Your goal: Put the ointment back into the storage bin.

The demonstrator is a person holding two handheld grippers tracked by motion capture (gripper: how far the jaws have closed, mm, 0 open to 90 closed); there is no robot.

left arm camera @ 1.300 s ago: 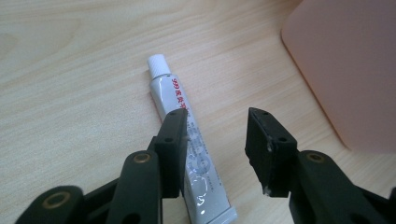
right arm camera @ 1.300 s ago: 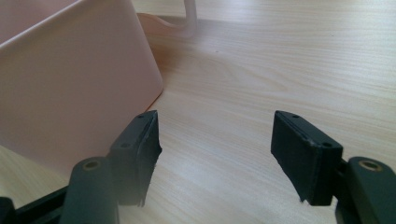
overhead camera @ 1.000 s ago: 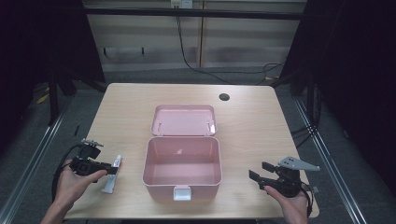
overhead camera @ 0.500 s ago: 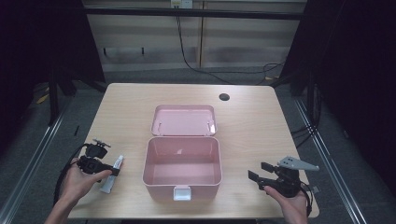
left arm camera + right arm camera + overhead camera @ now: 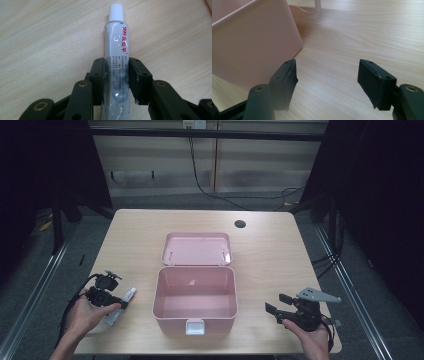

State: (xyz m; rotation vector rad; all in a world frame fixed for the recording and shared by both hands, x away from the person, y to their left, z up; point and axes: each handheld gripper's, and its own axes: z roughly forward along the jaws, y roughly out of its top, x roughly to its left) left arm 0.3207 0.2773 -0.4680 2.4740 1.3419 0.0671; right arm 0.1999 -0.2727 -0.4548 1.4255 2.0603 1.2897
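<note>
A white tube (image 5: 114, 316) with a white screw cap and red print lies on the table left of an open pink box (image 5: 196, 270). In the left gripper view the tube (image 5: 116, 40) runs between the jaws with its cap pointing away. My left gripper (image 5: 121, 304) (image 5: 116, 63) has just been closing, and its pads now press both sides of the tube. My right gripper (image 5: 276, 303) (image 5: 327, 72) rests low at the table's front right, open with bare wood between its jaws. The box wall (image 5: 249, 45) stands just to its left.
The box lid (image 5: 197, 249) lies flat behind the box, and a white latch (image 5: 194, 326) hangs on its front wall. A dark round hole (image 5: 240, 224) sits near the table's far edge. Metal rails run along both sides of the table.
The left hand has shifted slightly toward the tube and its jaws have narrowed onto it. The right hand has kept still.
</note>
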